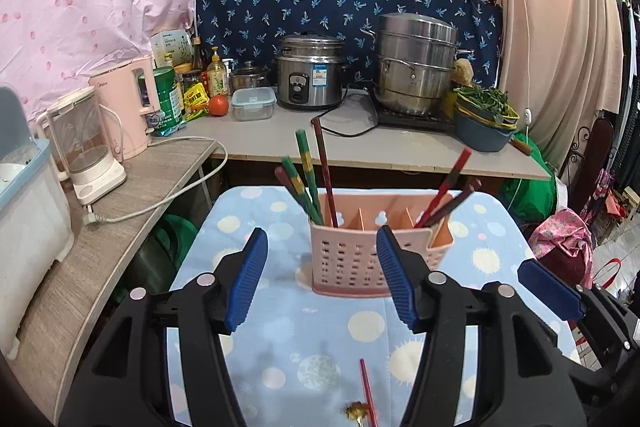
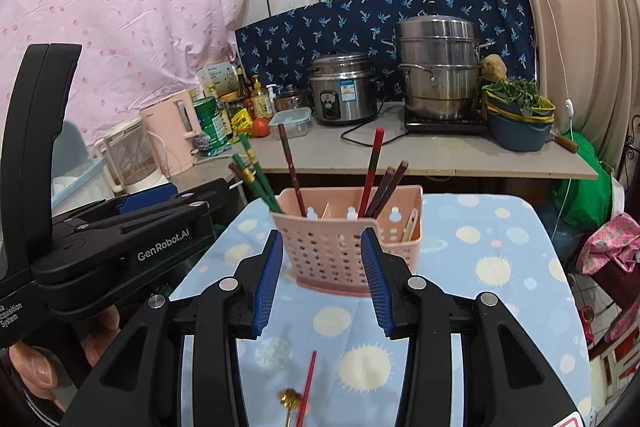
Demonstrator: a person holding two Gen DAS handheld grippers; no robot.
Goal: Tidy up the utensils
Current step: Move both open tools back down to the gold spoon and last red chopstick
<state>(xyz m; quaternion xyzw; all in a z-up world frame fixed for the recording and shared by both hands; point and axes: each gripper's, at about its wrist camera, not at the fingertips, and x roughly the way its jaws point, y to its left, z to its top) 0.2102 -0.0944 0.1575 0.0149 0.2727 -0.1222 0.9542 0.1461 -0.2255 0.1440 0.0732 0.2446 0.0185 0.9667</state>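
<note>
A pink perforated utensil holder stands on a table with a blue dotted cloth. Green and brown chopsticks lean in its left compartment, red and brown ones in its right. A red chopstick and a gold utensil lie on the cloth near me. My left gripper is open and empty in front of the holder. My right gripper is open and empty too, just beside it.
A counter behind holds a rice cooker, a steamer pot, a bowl of greens, bottles and a tomato. A shelf at left carries a kettle.
</note>
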